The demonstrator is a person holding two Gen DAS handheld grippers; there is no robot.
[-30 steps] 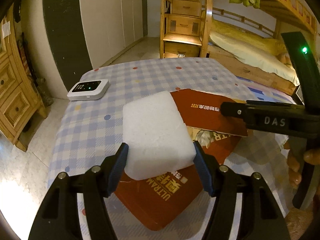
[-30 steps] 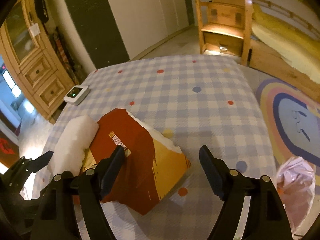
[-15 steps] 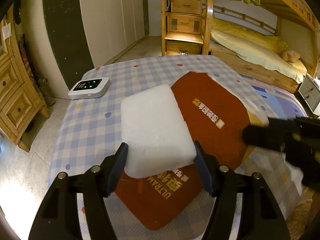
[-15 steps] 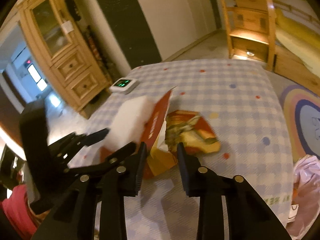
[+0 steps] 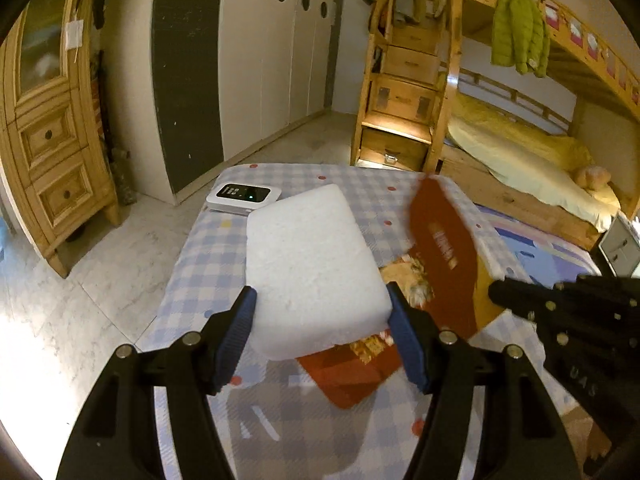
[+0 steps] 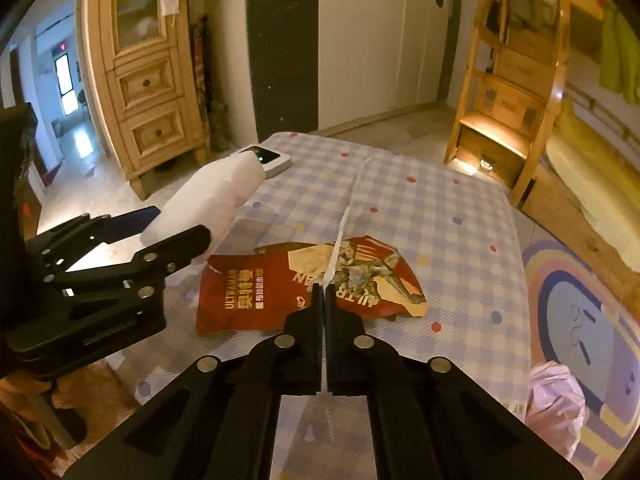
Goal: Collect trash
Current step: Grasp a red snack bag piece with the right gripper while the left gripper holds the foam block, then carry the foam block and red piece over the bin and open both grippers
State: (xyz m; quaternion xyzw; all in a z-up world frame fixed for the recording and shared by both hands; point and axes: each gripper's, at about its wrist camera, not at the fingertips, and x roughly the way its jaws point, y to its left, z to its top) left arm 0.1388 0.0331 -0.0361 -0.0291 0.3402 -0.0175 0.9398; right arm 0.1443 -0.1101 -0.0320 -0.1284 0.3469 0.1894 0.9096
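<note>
My left gripper [image 5: 320,320] is shut on a white foam block [image 5: 312,268] and holds it above the checked tablecloth [image 5: 208,264]; the block also shows in the right wrist view [image 6: 212,200]. My right gripper [image 6: 324,292] is shut on a torn red cardboard piece, seen edge-on [image 6: 344,224] and lifted upright [image 5: 444,256]. A second red Ultraman packaging piece [image 6: 248,300] lies flat on the cloth below both grippers.
A white device with a green light [image 5: 244,196] sits at the table's far left corner. A pink plastic bag [image 6: 556,400] hangs off the table's right edge. A wooden cabinet [image 6: 148,80] stands to the left, a bunk bed [image 5: 520,152] to the right.
My right gripper has shut fully on the red cardboard piece and raised it upright, off the table. My left gripper has lifted the foam block higher.
</note>
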